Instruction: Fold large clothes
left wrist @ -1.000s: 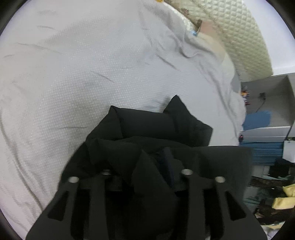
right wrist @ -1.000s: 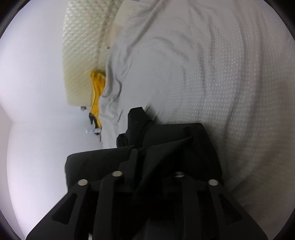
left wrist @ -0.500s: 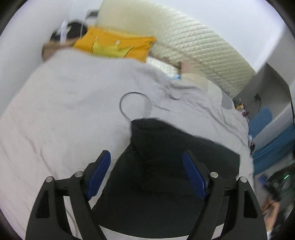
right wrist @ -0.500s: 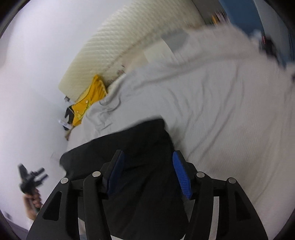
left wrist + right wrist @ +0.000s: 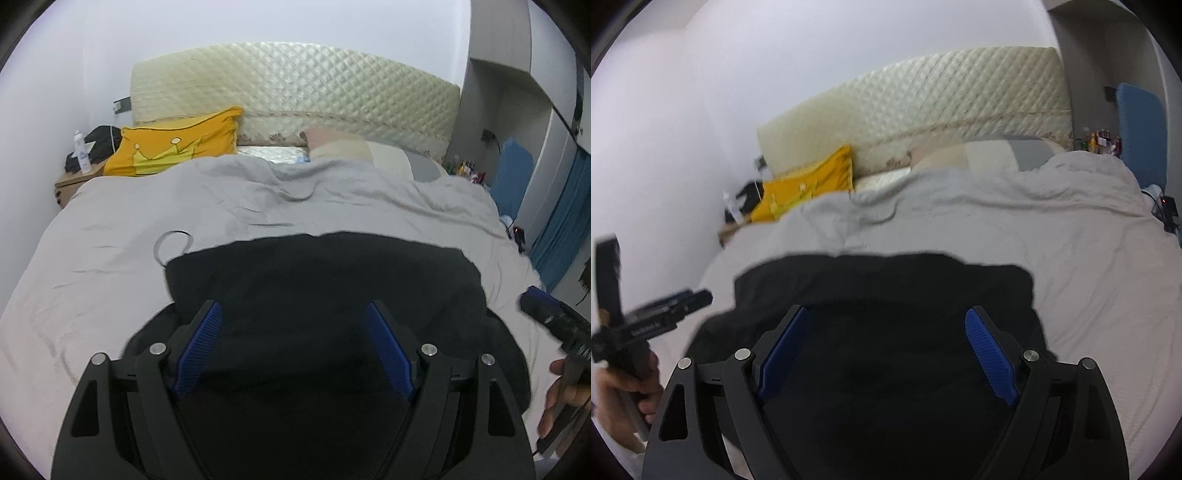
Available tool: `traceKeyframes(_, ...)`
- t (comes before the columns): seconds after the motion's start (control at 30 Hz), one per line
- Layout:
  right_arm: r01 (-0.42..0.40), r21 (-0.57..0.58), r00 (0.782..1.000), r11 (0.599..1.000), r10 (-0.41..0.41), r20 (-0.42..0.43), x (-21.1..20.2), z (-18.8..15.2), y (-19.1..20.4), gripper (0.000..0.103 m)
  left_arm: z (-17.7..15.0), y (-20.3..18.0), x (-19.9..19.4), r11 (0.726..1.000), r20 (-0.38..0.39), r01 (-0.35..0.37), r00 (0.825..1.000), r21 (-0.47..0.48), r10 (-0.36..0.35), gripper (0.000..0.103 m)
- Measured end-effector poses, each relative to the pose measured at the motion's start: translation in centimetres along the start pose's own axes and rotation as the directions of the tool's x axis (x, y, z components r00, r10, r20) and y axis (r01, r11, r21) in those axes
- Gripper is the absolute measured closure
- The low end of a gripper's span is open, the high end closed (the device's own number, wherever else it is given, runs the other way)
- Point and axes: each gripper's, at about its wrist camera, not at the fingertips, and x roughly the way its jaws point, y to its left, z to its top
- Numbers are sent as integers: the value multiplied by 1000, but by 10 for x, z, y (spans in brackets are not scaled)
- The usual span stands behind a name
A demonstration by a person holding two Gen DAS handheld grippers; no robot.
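The black garment (image 5: 325,280) lies folded in a compact slab on the bed (image 5: 110,240), both tongs, left (image 5: 291,347) and right (image 5: 886,350), released above it, so little folding seems left.

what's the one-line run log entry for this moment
step: fold large clothes | left gripper: open, empty | right gripper: open, empty | black garment: folded, flat on grey duvet | contact: none
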Motion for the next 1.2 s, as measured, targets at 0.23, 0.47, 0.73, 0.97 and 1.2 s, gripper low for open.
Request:
traceKeyframes(0.23,29,-35,999,999,-30,-33,60,-22,3,16,-22,-7,40,997,3,-48,999,61,48,23)
traceKeyframes(0.47,56,-57,998,997,-57,-16,71,-26,9,7,-24,-13,53,996,25,-58,998,70,57,23)
traceKeyframes(0.73,72,-43,996,996,-73,-43,88,-24,9,0,-23,-10,68,998,2,-48,999,41,48,22)
traceKeyframes(0.97,74,-30,996,997,-75,-54,93,-29,6,0,-26,-8,78,998,-15,-47,999,32,47,20)
traceKeyframes(1.2,76,-33,996,997,-77,-49,105,-26,3,0,-23,-9,96,998,-32,-53,998,46,55,19)
